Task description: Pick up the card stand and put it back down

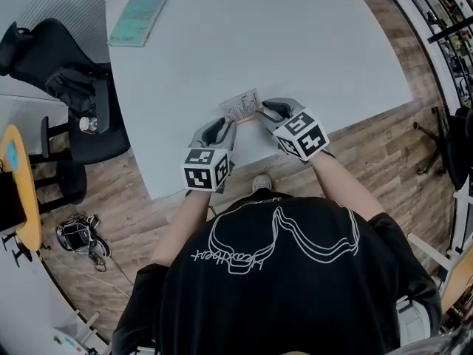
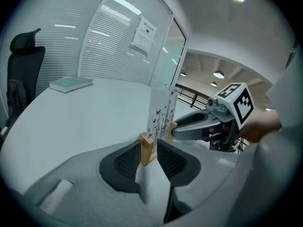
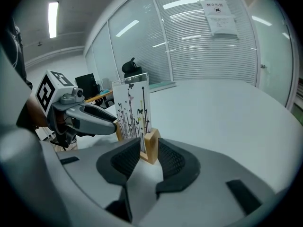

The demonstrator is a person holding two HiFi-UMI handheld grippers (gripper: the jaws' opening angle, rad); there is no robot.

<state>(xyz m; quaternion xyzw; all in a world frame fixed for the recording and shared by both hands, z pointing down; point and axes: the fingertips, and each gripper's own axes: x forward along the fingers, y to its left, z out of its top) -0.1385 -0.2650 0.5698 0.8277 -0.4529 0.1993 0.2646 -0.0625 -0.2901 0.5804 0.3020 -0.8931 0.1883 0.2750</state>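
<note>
The card stand (image 1: 241, 106), a pale wooden base holding an upright clear card printed with black stems and butterflies, stands on the white table (image 1: 295, 43) near its front edge. My left gripper (image 1: 228, 123) is shut on the base's left end; in the left gripper view the wood block (image 2: 147, 148) fills the gap between the pads. My right gripper (image 1: 261, 114) is at the other end. There the wood (image 3: 151, 145) sits between the jaws, which stand open slightly wider than it. Each gripper shows across the card in the other's view: the right gripper (image 2: 199, 125) and the left gripper (image 3: 90, 119).
A teal book (image 1: 139, 17) lies at the table's far left corner. A black office chair (image 1: 74, 87) stands left of the table, with a yellow round table (image 1: 18, 183) beyond it. Blinds and glass walls ring the room. The person stands at the table's front edge.
</note>
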